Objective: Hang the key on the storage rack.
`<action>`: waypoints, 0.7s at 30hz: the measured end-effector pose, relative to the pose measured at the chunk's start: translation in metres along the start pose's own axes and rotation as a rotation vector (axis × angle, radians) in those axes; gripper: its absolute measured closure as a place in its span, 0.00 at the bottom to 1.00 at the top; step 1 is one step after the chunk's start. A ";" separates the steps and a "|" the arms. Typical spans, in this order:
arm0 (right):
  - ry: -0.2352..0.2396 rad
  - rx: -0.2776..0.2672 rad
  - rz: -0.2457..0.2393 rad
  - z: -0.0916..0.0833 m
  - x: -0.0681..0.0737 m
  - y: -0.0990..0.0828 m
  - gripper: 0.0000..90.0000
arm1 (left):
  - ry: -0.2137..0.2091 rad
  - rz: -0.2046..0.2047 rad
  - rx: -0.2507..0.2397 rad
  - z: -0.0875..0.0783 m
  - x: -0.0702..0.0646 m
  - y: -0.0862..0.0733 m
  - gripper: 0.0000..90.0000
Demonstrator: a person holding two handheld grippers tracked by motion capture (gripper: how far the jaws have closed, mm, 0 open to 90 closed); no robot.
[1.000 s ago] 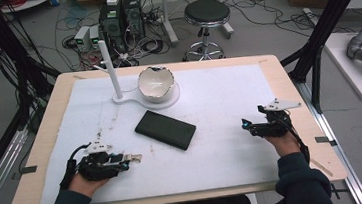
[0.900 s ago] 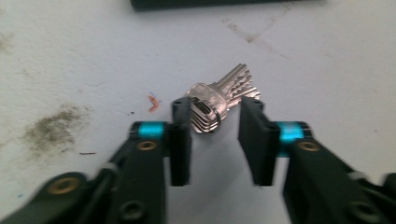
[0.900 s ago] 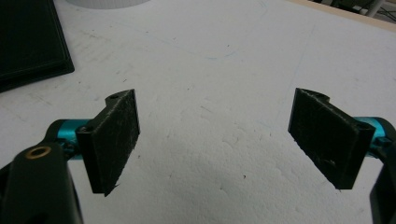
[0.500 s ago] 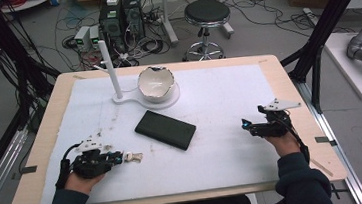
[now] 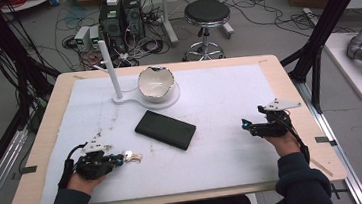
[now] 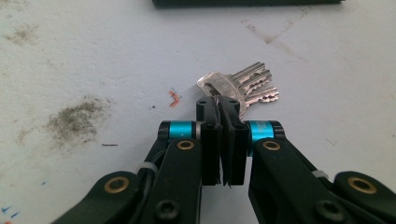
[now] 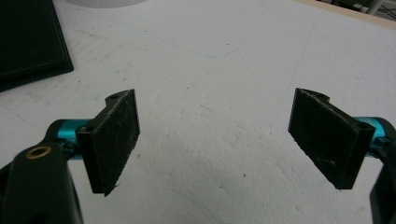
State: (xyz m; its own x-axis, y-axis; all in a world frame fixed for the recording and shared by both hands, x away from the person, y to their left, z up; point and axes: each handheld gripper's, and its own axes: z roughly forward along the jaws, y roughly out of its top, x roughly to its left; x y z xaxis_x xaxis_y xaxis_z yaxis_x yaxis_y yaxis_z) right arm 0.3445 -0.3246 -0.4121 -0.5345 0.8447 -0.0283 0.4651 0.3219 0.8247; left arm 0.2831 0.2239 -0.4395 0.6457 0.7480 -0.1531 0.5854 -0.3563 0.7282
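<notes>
- Silver keys sit pinched between the jaws of your left gripper; the jaws are pressed together on the bunch's head end, and the toothed blades fan out just past the jaw tips, lying on the white mat.
- From the high view, your left gripper rests low on the mat near the desk's front-left part, with the keys poking out beyond the jaw tips.
- Ahead of those jaws, a flat black case lies on the mat, apart from the keys; its dark edge runs along the far side of the left gripper view.
- Your right gripper has its jaws spread wide, with bare white mat between the 2 pads.
- Off beyond the jaw that stands at the left of the right gripper view lies a corner of the black case.
- In the high view, your right gripper sits at the desk's right side, well apart from the case.
- Farther beyond the case stands a broken-edged white bowl on a round white base with an upright post beside it.
</notes>
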 end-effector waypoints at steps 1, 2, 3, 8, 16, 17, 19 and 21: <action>-0.001 0.000 0.000 0.000 0.000 0.000 0.18 | -0.004 0.002 -0.005 0.000 0.000 0.000 0.97; 0.000 -0.002 -0.002 0.000 0.000 0.000 0.18 | -0.008 0.000 -0.005 0.000 0.001 0.000 0.97; 0.000 -0.002 -0.002 0.000 0.000 0.000 0.18 | -0.008 0.000 -0.005 0.000 0.001 0.000 0.96; -0.003 0.003 -0.003 0.000 0.000 0.000 0.18 | -0.020 -0.015 -0.007 0.001 0.003 -0.001 0.96; -0.004 0.005 0.003 0.000 0.000 0.000 0.18 | -0.043 -0.032 -0.082 -0.006 0.004 0.003 1.00; -0.004 0.004 0.001 0.000 0.000 0.000 0.18 | -0.052 -0.048 -0.116 -0.009 0.006 0.004 1.00; -0.003 0.006 0.003 0.000 0.000 0.000 0.18 | -0.057 -0.056 -0.128 -0.011 0.007 0.005 1.00; -0.002 0.008 0.001 0.001 0.000 -0.001 0.18 | -0.069 -0.070 -0.131 -0.011 0.009 0.004 1.00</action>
State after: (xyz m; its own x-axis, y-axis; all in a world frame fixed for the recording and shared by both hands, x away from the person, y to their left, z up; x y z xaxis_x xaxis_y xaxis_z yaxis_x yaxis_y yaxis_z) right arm 0.3447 -0.3246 -0.4130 -0.5322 0.8461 -0.0285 0.4712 0.3240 0.8203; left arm 0.2858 0.2355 -0.4304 0.6405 0.7266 -0.2486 0.5642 -0.2257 0.7942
